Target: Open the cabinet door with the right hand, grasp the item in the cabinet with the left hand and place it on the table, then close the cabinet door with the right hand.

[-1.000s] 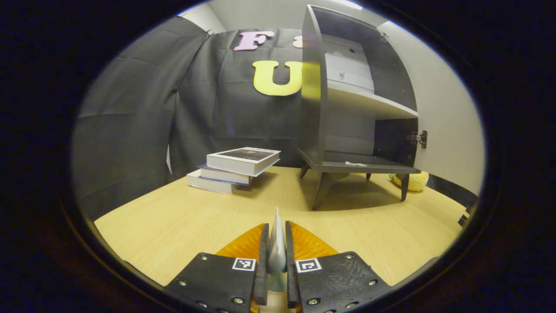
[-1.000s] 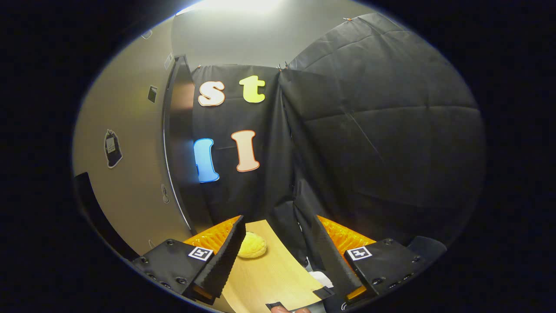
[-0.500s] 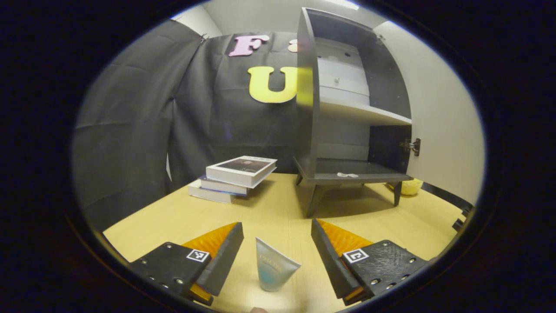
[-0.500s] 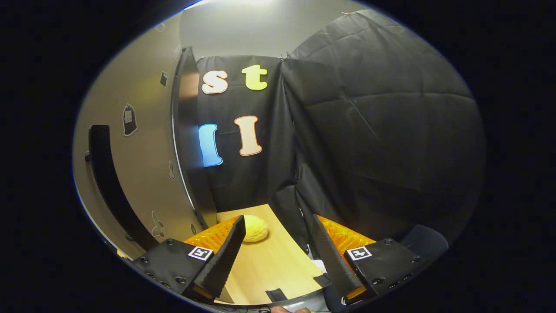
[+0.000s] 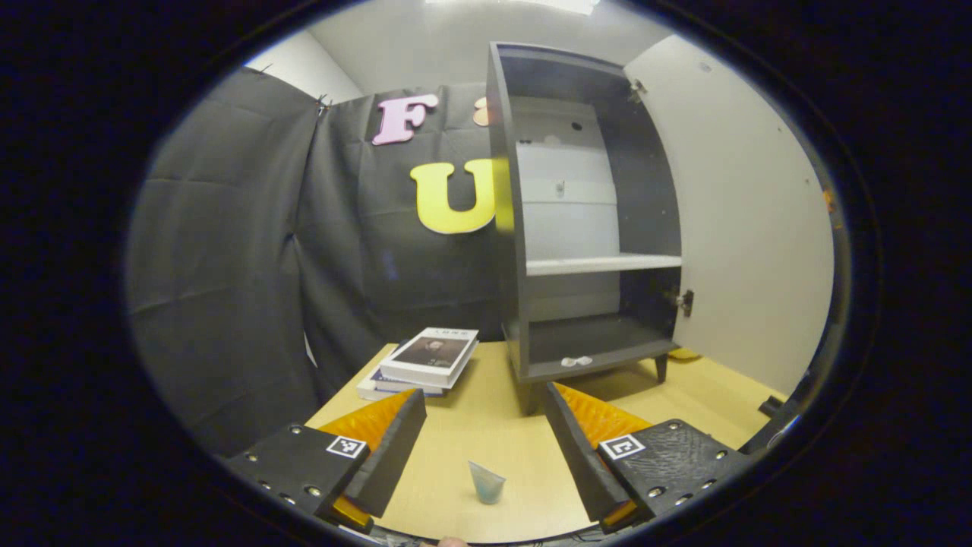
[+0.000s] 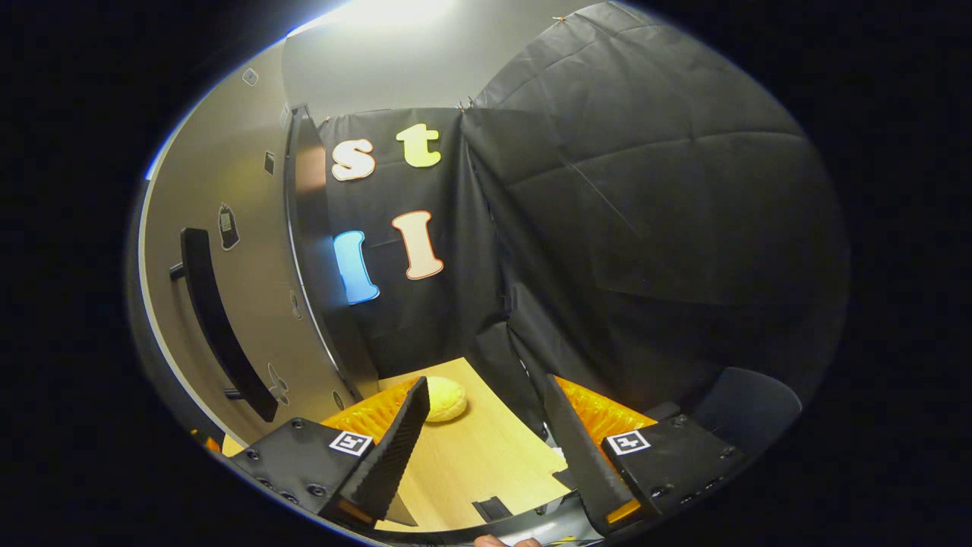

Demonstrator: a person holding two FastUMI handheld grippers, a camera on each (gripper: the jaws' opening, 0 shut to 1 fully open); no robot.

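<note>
A small pale tube (image 5: 486, 482) with a bluish lower end stands on the wooden table (image 5: 486, 425), free of my left gripper (image 5: 486, 441), which is open above and behind it. The dark cabinet (image 5: 585, 220) stands at the back of the table with its pale door (image 5: 752, 220) swung wide to the right. Its shelves are bare except for a small white scrap (image 5: 575, 362) on the bottom board. In the right gripper view the door's outer face (image 6: 228, 251) with its long black handle (image 6: 220, 327) is at the left. My right gripper (image 6: 482, 433) is open beside it, touching nothing.
A stack of books (image 5: 425, 361) lies left of the cabinet. A yellow round bun-like object (image 6: 444, 399) rests on the table (image 6: 471, 463) behind the door, also glimpsed under the cabinet (image 5: 683, 354). Black cloth walls close in the booth.
My left gripper opened, let go of the tube on the table, then rose and drew back. The right gripper shifted so that the door handle came into its view.
</note>
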